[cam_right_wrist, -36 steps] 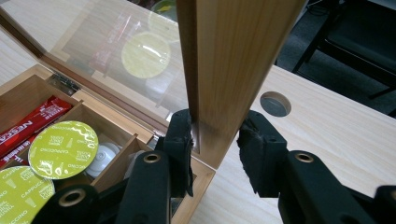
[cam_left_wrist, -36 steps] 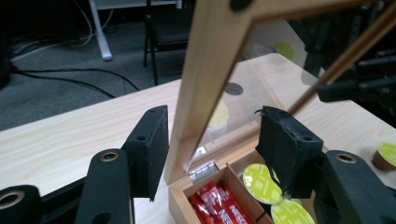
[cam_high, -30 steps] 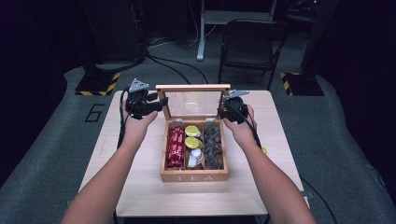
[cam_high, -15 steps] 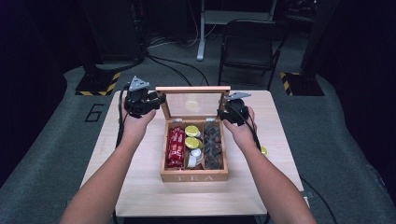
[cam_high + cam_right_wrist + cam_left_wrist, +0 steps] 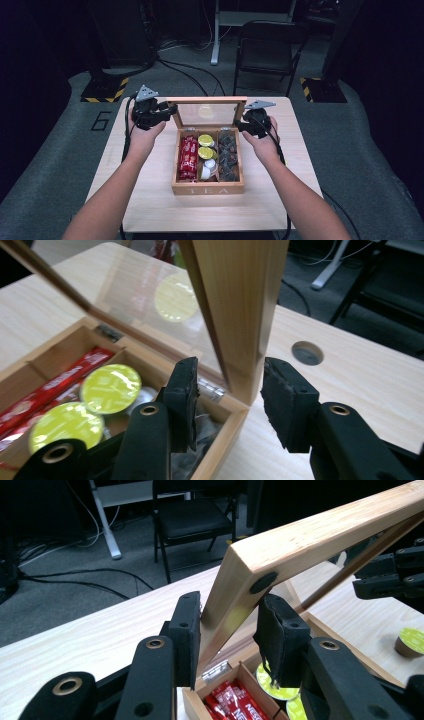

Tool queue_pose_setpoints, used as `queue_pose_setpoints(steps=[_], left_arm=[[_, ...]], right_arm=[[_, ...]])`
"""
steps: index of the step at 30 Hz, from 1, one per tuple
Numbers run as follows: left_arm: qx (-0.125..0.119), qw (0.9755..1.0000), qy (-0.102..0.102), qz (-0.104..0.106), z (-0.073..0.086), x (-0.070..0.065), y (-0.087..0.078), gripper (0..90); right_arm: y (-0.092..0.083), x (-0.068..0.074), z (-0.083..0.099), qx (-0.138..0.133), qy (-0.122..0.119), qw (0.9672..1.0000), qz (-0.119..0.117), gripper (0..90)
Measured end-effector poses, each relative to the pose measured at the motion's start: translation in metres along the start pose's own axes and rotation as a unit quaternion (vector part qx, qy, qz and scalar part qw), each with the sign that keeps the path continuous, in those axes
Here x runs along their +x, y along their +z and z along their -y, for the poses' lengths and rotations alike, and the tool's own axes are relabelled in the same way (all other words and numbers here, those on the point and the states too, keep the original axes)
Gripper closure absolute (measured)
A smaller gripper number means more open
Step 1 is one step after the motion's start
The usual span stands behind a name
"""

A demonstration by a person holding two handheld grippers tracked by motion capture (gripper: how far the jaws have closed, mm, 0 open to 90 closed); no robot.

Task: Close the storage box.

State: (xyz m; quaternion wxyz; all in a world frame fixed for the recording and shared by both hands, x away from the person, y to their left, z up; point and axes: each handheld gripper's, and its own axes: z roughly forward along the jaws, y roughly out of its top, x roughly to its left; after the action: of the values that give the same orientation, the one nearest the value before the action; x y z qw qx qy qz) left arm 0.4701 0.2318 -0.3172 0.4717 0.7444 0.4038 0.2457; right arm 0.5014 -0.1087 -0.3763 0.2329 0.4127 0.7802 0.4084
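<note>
Work item: wooden tea box [image 5: 207, 189] with a glass-paned lid [image 5: 207, 113], standing at the middle of my bench [image 5: 150, 210].
Lid position: raised on its rear hinges, roughly upright, pane facing me; the box is open.
Left hand-held gripper [image 5: 167, 111]: at the lid's left frame edge. In the left gripper view [image 5: 227, 630] the frame's corner stands between the jaws, both pads pressed against the wood. Jaws closed on the lid.
Right hand-held gripper [image 5: 240, 125]: at the lid's right frame edge. In the right gripper view [image 5: 227, 390] the frame passes between the jaws; the right-hand pad stands clear of the wood with a visible gap. Jaws have just been opening; the lid is between them, not clamped.
Box contents, left compartment: red sachets [image 5: 188, 157], lying lengthwise.
Box contents, middle compartment: yellow-green topped capsules [image 5: 205, 140] at the rear, pale ones nearer me.
Box contents, right compartment: dark wrapped items [image 5: 228, 155]; type cannot be told.
Loose item: one green-topped capsule [image 5: 409, 641] on the bench, beside the box, seen in the left gripper view.
Hinge: a metal hinge [image 5: 209, 388] at the rear wall, just beside my right gripper's left jaw.
Bench surface: light wood, with a round hole [image 5: 307, 352] beyond the lid.
</note>
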Motion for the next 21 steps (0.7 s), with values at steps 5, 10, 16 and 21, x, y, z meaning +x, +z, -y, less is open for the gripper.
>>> queue_pose_setpoints(steps=[5,10,16,21], left_arm=[[0.004,1.0000,0.003,0.006,0.005,-0.004,-0.005,61.9],[-0.004,0.9998,-0.007,0.018,0.014,-0.005,-0.009,60.7],[0.002,0.9996,0.000,0.027,0.022,-0.009,-0.015,60.1],[0.006,0.9995,0.008,0.030,0.027,-0.012,-0.018,59.8]], right_arm=[[-0.012,0.004,0.001,0.003,-0.007,0.9999,-0.010,56.3],[-0.028,0.010,0.001,-0.009,-0.013,0.9997,-0.020,54.2],[-0.044,0.013,0.005,-0.019,-0.025,0.9991,-0.027,54.0],[-0.058,0.015,0.008,-0.031,-0.023,0.9986,-0.036,53.8]])
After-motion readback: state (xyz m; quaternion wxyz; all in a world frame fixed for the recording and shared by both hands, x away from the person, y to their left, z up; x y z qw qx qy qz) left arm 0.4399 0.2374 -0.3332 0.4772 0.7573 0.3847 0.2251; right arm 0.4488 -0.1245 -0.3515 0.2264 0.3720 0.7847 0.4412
